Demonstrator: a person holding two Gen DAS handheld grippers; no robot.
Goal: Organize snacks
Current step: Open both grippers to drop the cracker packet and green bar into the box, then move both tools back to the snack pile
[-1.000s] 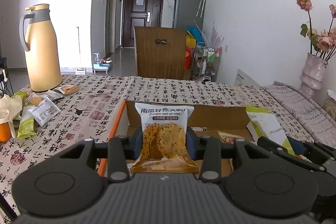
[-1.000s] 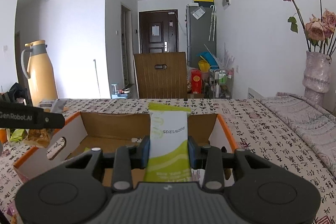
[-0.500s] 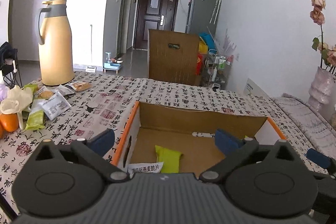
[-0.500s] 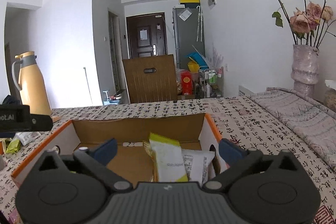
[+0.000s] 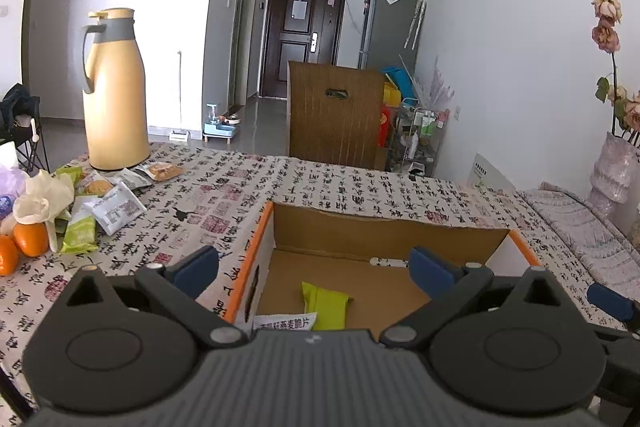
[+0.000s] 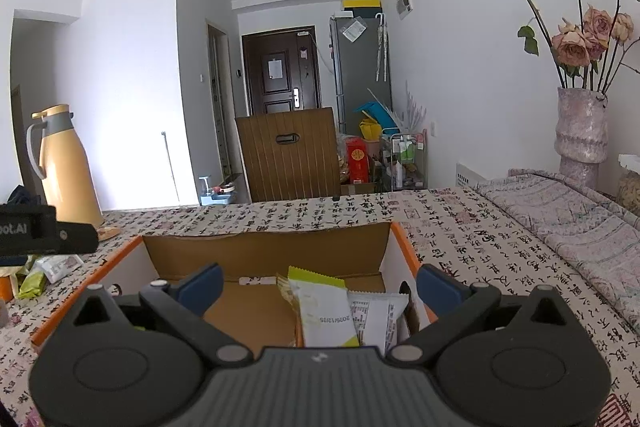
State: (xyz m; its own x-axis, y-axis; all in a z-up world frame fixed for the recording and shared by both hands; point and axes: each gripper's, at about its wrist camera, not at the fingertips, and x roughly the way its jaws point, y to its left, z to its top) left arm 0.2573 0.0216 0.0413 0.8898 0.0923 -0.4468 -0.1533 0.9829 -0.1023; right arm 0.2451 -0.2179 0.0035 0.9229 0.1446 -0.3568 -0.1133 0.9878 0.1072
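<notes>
Left-wrist view, starting at your far left: oranges [image 5: 25, 239] and a heap of loose snack packets [image 5: 105, 203] lie on the calligraphy-print tablecloth [image 5: 320, 183], in front of a tall yellow thermos [image 5: 114, 95]; the print on those packets is too small to read. Your left gripper [image 5: 314, 267] is spread wide with nothing between its blue pads [image 5: 196, 265], hovering over the near left part of the orange-edged cardboard box [image 5: 256, 247]. Inside, on the box floor, lie a lime-green packet [image 5: 322, 303] and, just beside it, a white packet [image 5: 286, 323] showing Chinese characters — only its top edge is in sight.

Right-wrist view: at the left edge the other tool shows a label ending "ot.AI". Your right gripper [image 6: 318, 287] is also fully spread and pinches nothing. Below it, in the box's right end, a white-and-green packet [image 6: 326, 311] reads upside-down as a date, "2025/12/25", leaning against a white packet with a barcode [image 6: 374, 319]. Dried roses stand in a vase [image 6: 580, 131] at the far right.
</notes>
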